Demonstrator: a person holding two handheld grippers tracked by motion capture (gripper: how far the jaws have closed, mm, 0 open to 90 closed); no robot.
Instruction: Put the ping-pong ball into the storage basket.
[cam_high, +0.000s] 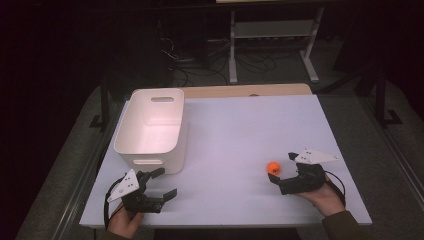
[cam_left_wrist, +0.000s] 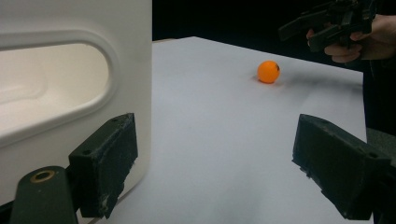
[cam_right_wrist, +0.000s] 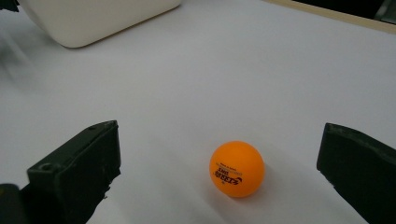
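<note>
probably a lab: a white-topped table (cam_high: 240, 130), tangled cables (cam_high: 200, 62) and a metal frame (cam_high: 272, 35) behind, dimly lit.

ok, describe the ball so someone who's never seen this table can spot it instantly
Start from the white rectangular tabletop, with a white plastic bin on its left side. Look to the opposite, near-right area, just ahead of the open right tongs. There sits a small orange table-tennis ball with dark print, the only round, coloured thing on the table.
</note>
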